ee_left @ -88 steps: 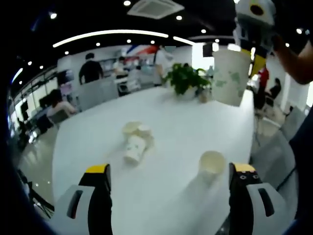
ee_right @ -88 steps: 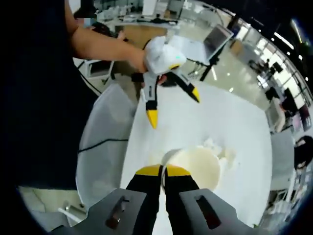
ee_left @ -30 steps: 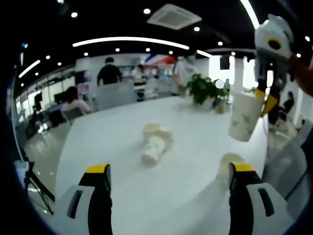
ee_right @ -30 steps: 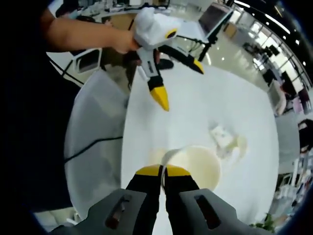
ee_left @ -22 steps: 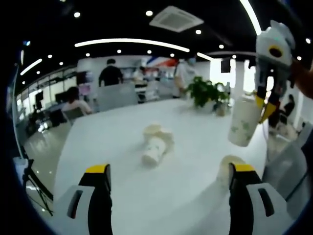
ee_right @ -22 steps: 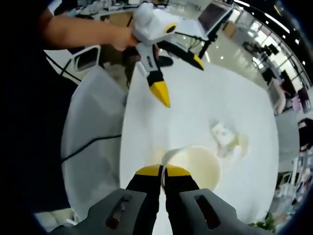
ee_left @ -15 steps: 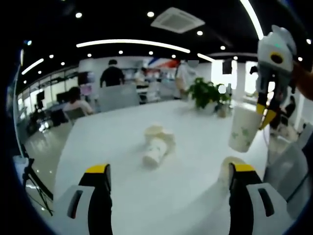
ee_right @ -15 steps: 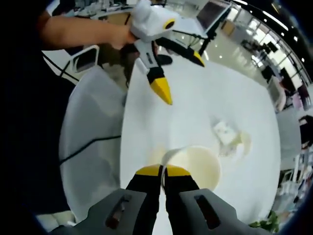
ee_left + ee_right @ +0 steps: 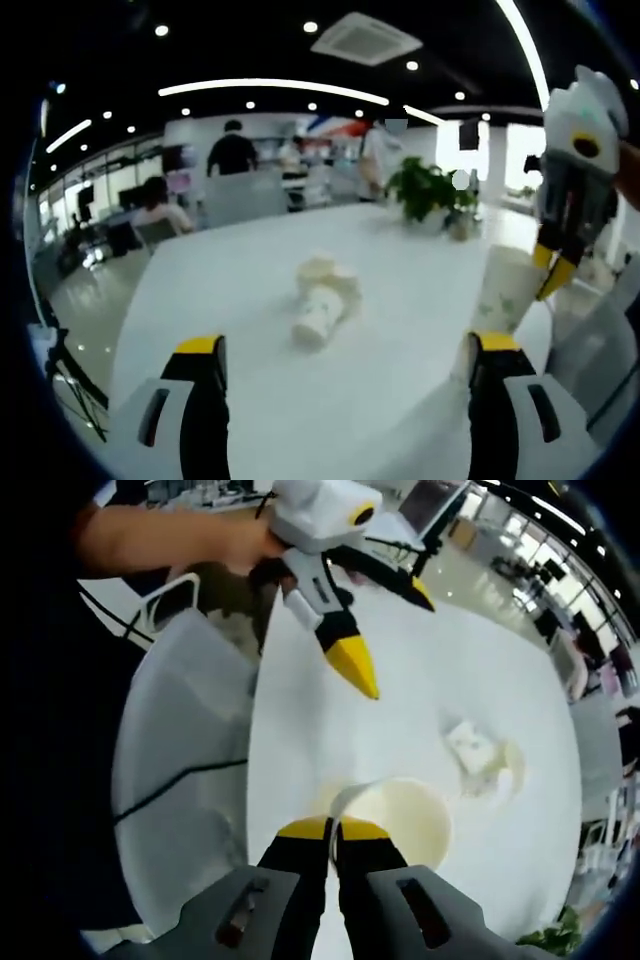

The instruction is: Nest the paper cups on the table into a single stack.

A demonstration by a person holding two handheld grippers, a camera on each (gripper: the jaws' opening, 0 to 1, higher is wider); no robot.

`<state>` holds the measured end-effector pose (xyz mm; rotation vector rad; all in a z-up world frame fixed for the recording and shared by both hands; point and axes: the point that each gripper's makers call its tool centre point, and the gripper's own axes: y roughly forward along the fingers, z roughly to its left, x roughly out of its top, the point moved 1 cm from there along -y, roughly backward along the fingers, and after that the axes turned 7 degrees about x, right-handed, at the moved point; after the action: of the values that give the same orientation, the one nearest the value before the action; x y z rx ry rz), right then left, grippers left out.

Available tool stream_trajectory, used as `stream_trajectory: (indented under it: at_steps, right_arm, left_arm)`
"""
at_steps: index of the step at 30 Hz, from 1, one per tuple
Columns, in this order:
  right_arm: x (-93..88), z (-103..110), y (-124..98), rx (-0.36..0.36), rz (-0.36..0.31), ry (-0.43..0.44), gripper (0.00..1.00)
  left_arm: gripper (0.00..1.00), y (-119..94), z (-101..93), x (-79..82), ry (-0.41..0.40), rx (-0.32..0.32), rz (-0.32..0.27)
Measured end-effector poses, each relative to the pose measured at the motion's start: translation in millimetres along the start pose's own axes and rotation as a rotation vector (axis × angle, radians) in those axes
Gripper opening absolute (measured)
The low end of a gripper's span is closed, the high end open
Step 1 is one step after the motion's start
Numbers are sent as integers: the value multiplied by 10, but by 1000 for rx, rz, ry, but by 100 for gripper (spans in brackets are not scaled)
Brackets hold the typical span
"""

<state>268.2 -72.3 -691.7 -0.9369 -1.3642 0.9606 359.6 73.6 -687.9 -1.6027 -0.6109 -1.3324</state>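
A: Right tongs [image 9: 333,829]?
B: Clenched on the rim of a white paper cup with green print [image 9: 505,290], low at the white table [image 9: 240,300] edge.
A: Left tongs [image 9: 345,345]?
B: Released, wide apart. Toppled white paper cups [image 9: 322,298] lie mid-table.

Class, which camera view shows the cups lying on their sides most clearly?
The left gripper view: the tipped cups lie mid-table, unobstructed, their sides and rims readable. In the right gripper view they are small and washed out, beyond the held cup pinched by the right gripper.
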Motion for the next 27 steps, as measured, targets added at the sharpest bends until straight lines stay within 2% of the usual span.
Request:
stream_trajectory:
  at_steps: [2, 5, 20, 27]
  right_arm:
    - [-14, -2, 31, 1, -1, 4, 0]
    - [-45, -5, 83, 6, -3, 16, 0]
    - [-96, -23, 305, 26, -9, 58, 0]
    - [-104, -25, 390, 36, 3, 60, 0]
  left_arm:
    - [98, -12, 60, 3, -13, 16, 7]
    - [98, -37, 117, 40, -36, 28, -17]
    - [98, -94, 205, 16, -52, 62, -25]
    - [98, -123, 270, 58, -65, 75, -35]
